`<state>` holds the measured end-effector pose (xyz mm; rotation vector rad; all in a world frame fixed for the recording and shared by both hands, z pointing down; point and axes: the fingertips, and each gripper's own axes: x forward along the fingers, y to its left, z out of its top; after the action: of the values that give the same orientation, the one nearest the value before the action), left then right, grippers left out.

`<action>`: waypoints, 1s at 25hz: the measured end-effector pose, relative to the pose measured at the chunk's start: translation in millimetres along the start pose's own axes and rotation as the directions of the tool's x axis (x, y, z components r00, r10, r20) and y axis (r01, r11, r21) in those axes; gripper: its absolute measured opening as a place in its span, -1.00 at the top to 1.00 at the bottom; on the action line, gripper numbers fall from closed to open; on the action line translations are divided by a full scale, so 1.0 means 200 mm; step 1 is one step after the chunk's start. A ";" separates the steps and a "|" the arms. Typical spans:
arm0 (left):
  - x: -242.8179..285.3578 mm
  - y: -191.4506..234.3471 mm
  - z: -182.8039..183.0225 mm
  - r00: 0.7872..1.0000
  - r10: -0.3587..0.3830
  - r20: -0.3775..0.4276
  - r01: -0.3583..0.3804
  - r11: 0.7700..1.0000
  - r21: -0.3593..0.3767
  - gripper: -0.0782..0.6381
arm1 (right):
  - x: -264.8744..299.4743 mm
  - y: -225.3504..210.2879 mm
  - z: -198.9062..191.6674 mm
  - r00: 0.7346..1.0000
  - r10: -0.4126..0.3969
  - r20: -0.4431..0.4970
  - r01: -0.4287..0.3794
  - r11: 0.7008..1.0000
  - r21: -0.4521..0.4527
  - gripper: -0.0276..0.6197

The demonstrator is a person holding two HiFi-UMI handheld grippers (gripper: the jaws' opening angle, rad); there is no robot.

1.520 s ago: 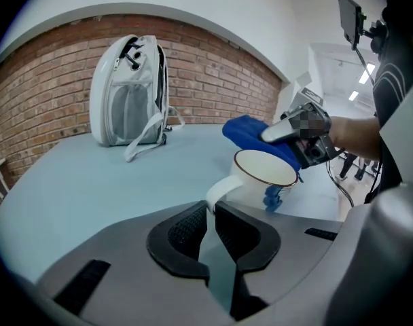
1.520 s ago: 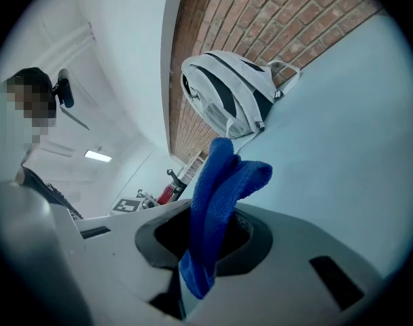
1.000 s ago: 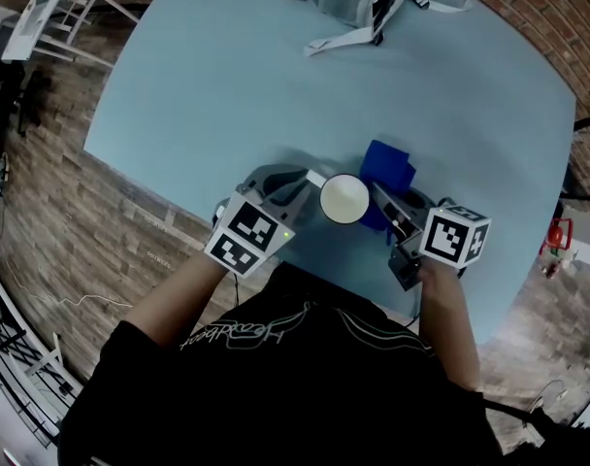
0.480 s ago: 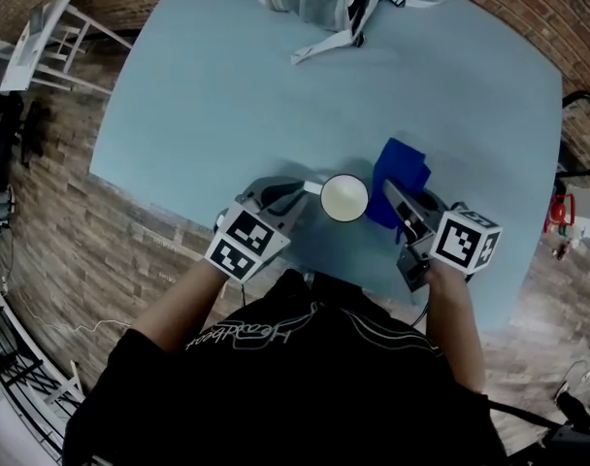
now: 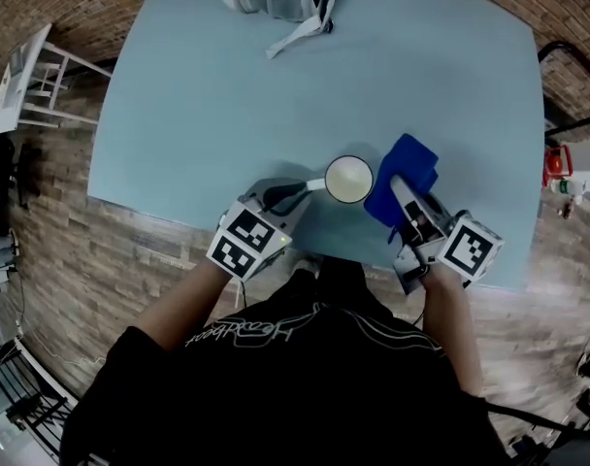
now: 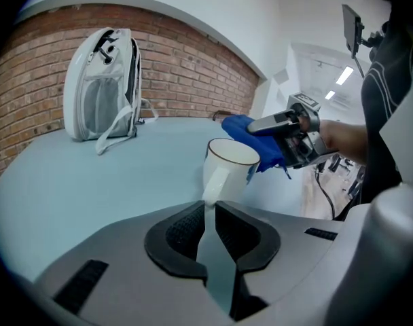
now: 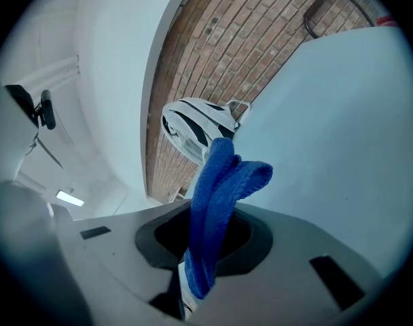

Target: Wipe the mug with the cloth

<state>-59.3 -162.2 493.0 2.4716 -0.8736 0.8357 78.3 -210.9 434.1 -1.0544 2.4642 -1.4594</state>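
Upright mug [image 6: 230, 165] near table [image 5: 198, 115] front edge, its handle clamped in left gripper [image 6: 208, 212], while right gripper [image 7: 206, 246] pinches bunched blue cloth [image 7: 220, 175] just beside the rim; risk: sideways wiping pressure may pivot mug about that 1 thin handle hold, or drag cloth free.

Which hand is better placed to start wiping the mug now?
Right: the right tongs hold the blue cloth beside the mug, while the left tongs are occupied gripping the mug's handle.
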 end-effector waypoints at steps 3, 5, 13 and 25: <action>0.01 -0.03 0.00 1.000 -0.025 -0.003 0.025 1.000 -0.010 0.66 | 0.00 0.00 -0.02 1.000 0.010 0.003 -0.010 1.000 0.009 0.73; 0.02 -0.05 0.00 0.999 -0.034 -0.008 0.034 0.999 -0.010 0.66 | 0.01 0.01 -0.02 1.000 0.022 0.002 -0.022 1.000 0.015 0.73; 0.02 -0.06 0.01 0.998 -0.063 -0.010 0.063 0.998 -0.022 0.66 | 0.08 -0.08 -0.06 0.999 -0.013 -0.036 0.014 0.999 0.041 0.73; 0.02 -0.09 -0.01 0.995 -0.102 0.009 0.102 0.994 -0.038 0.66 | 0.05 -0.17 -0.10 0.988 -0.146 -0.049 0.149 0.988 0.051 0.73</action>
<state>-45.8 -148.9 494.1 2.4637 -0.7515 0.7688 81.1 -212.9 474.5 -1.2297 2.4074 -1.5992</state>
